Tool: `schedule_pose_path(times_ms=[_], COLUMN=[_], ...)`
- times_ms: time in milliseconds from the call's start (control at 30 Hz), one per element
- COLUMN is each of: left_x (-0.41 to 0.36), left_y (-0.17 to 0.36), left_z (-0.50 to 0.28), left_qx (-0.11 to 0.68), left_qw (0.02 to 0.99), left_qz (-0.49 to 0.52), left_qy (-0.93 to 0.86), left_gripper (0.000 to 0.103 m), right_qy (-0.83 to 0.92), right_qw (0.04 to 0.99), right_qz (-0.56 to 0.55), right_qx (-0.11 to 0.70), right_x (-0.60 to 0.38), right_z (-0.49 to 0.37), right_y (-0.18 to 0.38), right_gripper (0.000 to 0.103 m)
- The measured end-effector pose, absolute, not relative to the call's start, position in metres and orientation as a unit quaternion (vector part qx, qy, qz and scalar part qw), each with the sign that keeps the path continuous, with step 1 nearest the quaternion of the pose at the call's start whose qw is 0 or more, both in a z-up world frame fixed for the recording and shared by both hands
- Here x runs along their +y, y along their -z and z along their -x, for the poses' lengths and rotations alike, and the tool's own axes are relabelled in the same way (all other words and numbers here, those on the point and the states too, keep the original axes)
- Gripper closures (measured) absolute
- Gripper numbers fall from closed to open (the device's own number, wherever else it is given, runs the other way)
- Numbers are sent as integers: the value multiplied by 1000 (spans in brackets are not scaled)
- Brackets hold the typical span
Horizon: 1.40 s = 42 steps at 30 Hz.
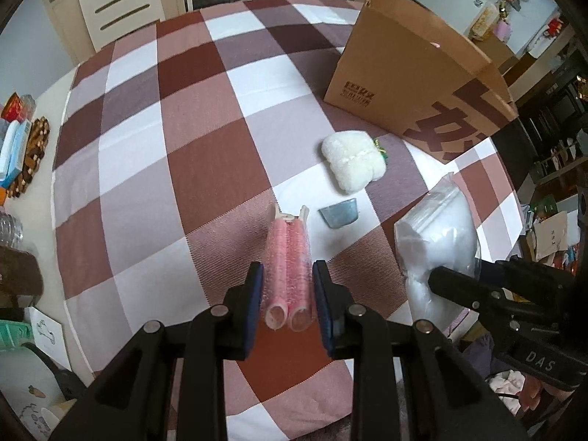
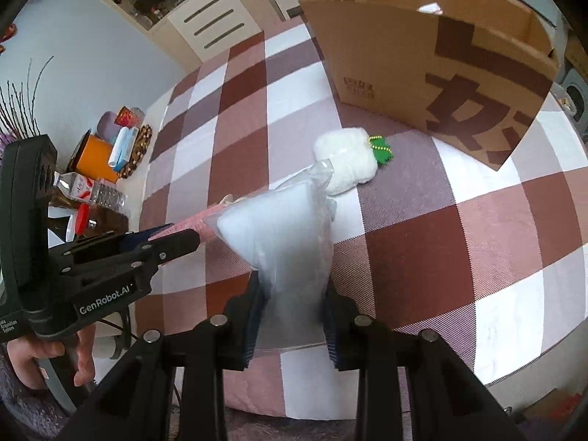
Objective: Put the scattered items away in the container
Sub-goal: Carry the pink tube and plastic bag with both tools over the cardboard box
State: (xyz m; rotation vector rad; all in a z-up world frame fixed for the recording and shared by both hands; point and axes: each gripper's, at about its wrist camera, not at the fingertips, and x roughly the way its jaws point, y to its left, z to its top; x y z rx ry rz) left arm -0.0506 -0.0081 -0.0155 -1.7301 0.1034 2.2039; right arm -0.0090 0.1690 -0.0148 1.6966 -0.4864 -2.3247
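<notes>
Gripping pink rollers lengthwise in left claw, right claw clamping plastic bag

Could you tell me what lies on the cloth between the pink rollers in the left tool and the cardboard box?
A small grey-blue piece, then the white plush; left wrist view.

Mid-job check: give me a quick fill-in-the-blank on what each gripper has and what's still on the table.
1. The left gripper is closed around a pair of pink ____.
2. The right gripper grips a clear plastic ____ of white stuffing.
3. The white plush lies on the checked cloth in front of the cardboard ____.
4. Between the plush and the left gripper's load lies a small ____-coloured piece.

Missing words: rollers; bag; box; grey
</notes>
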Motion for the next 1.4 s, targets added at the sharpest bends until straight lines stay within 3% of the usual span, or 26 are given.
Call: schedule_pose_path(times_ms=[467,1400], left_x=[14,96], left_y=[-20,-27], left_z=[36,10], left_qx=[67,132], left_qw=[198,288], left_qz=[579,563], left_qy=[-788,-764], left_gripper=[75,75], right_qy=[810,820], right_qw=[84,3], right_qz=[-553,-531], right_qx=[-174,-214], right_x=[183,236], right_z=[-8,-52], right_y=[-11,-20], right_gripper=[73,73])
